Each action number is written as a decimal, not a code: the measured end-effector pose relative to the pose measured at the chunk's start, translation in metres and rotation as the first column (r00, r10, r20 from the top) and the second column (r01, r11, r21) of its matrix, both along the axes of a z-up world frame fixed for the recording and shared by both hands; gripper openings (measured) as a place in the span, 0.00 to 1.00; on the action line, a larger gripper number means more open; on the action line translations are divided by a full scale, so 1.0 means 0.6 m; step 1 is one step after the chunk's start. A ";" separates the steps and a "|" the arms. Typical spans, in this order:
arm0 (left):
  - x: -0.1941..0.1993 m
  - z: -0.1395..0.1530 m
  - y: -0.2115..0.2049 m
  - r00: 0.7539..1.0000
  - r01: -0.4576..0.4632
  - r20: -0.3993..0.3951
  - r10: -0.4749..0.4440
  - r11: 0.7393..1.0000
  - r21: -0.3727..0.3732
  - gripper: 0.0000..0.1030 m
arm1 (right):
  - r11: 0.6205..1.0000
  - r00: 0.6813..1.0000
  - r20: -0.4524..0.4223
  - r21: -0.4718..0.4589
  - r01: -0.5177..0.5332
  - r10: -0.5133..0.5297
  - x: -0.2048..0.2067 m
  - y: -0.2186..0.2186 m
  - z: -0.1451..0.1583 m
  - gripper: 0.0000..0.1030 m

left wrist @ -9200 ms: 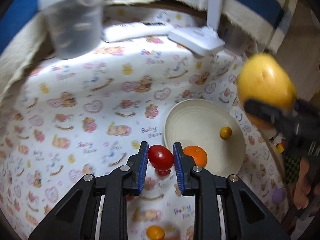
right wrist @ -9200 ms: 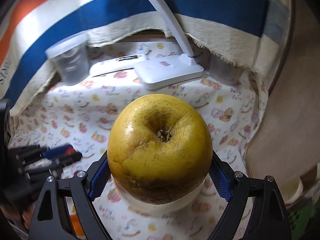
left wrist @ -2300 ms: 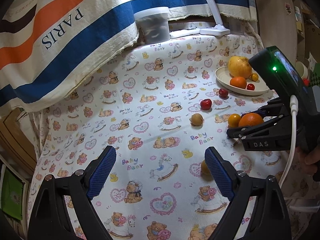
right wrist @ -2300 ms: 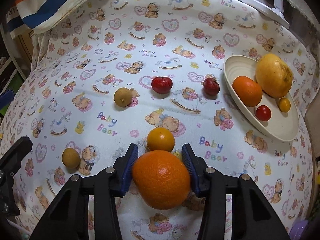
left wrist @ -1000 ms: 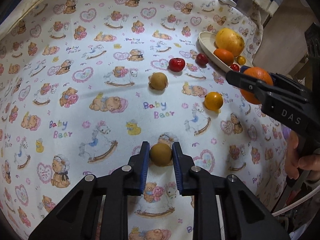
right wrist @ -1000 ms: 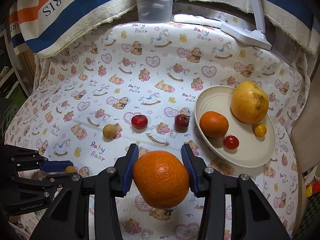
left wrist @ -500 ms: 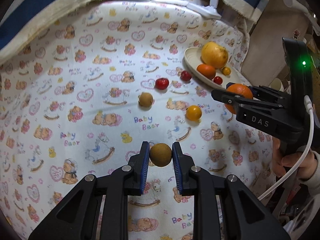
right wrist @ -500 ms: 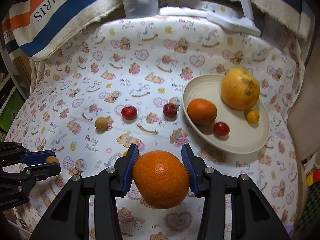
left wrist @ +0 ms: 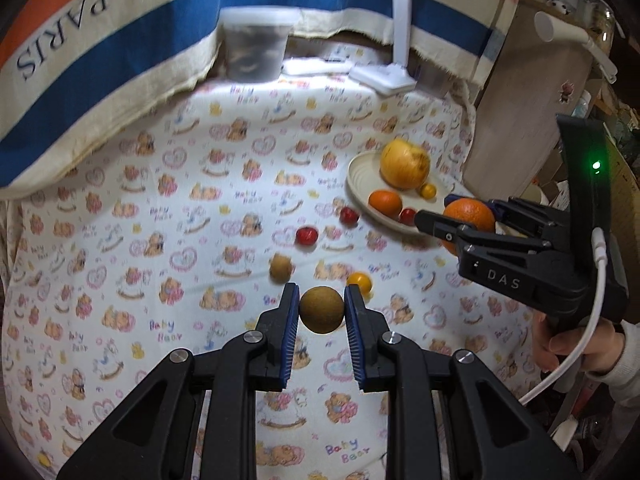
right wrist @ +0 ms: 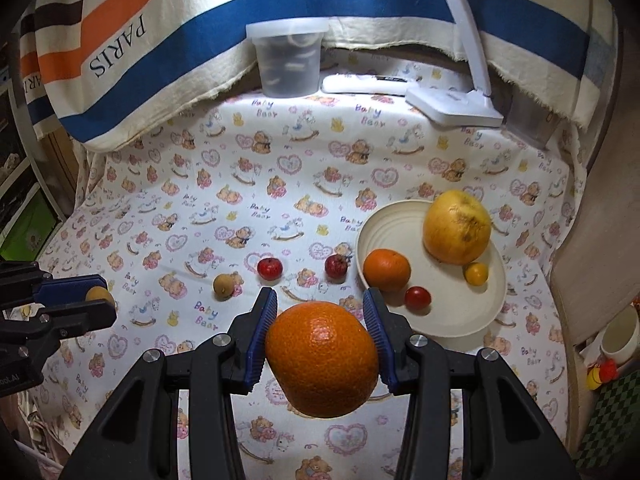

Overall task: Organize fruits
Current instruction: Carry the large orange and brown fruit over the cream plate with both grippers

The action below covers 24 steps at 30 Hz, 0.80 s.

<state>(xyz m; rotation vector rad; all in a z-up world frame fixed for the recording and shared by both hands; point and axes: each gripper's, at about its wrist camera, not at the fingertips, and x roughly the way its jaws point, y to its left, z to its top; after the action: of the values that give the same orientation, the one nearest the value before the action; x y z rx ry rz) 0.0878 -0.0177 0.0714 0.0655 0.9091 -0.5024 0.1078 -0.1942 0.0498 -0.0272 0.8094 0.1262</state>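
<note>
My left gripper [left wrist: 321, 309] is shut on a small round brown fruit [left wrist: 321, 309] and holds it above the cloth. My right gripper [right wrist: 321, 336] is shut on a large orange [right wrist: 322, 358], lifted near the front edge of the cream plate [right wrist: 476, 316]. The plate holds a big yellow fruit [right wrist: 457, 233], a smaller orange [right wrist: 386, 270], a cherry tomato [right wrist: 417, 297] and a small yellow fruit [right wrist: 476, 273]. On the cloth lie two red fruits [right wrist: 269, 267] [right wrist: 336, 265], another brown fruit [right wrist: 223, 285] and a small orange fruit [left wrist: 359, 281].
A lidded clear tub [right wrist: 288, 58] and a white desk lamp base [right wrist: 454, 107] stand at the back under a striped hanging cloth [right wrist: 168, 36]. A wooden board [left wrist: 520, 92] stands right of the plate. A cup [right wrist: 618, 338] sits off the right edge.
Both grippers have risen and tilted up with their fruits held. The right gripper with the orange has come closer to the plate.
</note>
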 end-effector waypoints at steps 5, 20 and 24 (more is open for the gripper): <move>0.006 0.014 -0.028 0.999 0.036 0.022 -0.036 0.999 -0.005 0.21 | 0.999 0.999 -0.013 0.009 0.037 -0.036 0.006 -0.028 -0.001 0.45; 0.088 0.012 -0.143 0.994 0.101 0.043 -0.102 0.994 0.034 0.21 | 0.993 0.992 -0.039 0.015 0.121 -0.121 0.083 -0.104 -0.012 0.45; 0.125 -0.016 -0.179 0.992 0.129 0.009 -0.129 0.991 0.017 0.21 | 0.987 0.984 -0.088 0.016 0.159 -0.157 0.108 -0.141 -0.049 0.45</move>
<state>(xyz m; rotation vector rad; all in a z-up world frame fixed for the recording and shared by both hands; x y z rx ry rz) 0.1630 -0.1249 0.0617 0.1421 0.9031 -0.6147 0.1726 -0.2791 0.0205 0.0647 0.8932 -0.0133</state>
